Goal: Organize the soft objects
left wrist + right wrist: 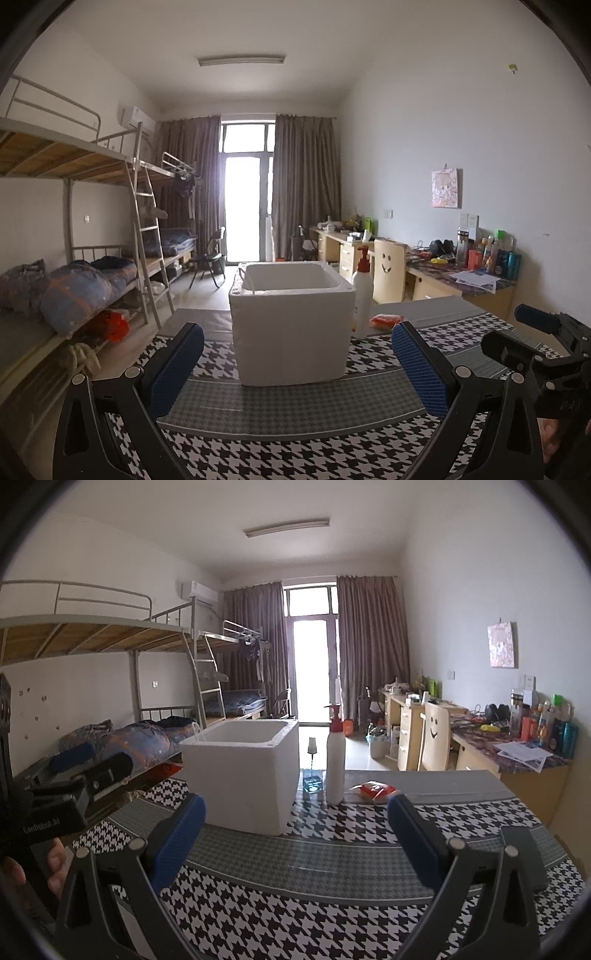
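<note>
Both the left gripper and right gripper are hovering released, holding nothing. The soft orange-red packet is lying on the houndstooth tablecloth beside the white pump bottle, near the white foam box. Judged step: approach; next, the right gripper needs to reach the packet.

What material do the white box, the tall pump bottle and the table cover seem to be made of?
White box: probably foam, matte, with thick walls and rounded edges. Pump bottle: likely plastic, smooth white body, red pump. Table cover: probably printed cloth with a houndstooth pattern; hard to confirm.
</note>
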The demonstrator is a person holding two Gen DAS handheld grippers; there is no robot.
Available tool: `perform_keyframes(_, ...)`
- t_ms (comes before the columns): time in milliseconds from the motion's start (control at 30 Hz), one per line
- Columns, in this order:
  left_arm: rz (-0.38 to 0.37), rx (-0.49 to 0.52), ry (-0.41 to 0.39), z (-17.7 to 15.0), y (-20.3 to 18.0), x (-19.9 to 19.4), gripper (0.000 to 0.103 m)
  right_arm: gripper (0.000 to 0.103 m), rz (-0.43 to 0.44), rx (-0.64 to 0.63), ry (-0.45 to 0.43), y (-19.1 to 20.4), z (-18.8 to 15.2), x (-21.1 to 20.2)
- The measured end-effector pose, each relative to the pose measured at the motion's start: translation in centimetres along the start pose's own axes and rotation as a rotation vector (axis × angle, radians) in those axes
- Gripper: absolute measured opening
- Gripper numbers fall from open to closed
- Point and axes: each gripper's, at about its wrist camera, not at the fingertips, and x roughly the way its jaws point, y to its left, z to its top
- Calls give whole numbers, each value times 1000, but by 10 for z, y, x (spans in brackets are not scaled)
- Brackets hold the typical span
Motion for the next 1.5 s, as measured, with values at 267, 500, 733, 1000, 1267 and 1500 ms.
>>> perform_keyframes(267, 38, -26, -5, -9, 9, -5, 102, 100, 5, 27, 12, 0, -12, 1)
perform_keyframes(500, 48, -16, 5, -14, 6, -4, 102, 100, -1, 38, -7, -1, -18, -3)
perform_keyframes(733, 14, -14, 18, -19, 5, -6, 102, 100, -1, 13, -7, 1, -20, -6)
perform_keyframes(1000, 16, -2, 25, -23, 2, -7, 102, 100, 3, 25, 0, 0, -21, -7)
perform_keyframes(1267, 15, 6, 29, -25, -1, -9, 102, 100, -1, 31, 2, -2, -21, -8)
perform_keyframes(1500, 14, 8, 39, -28, 0, -8, 102, 100, -3, 30, 1, -3, -22, -9)
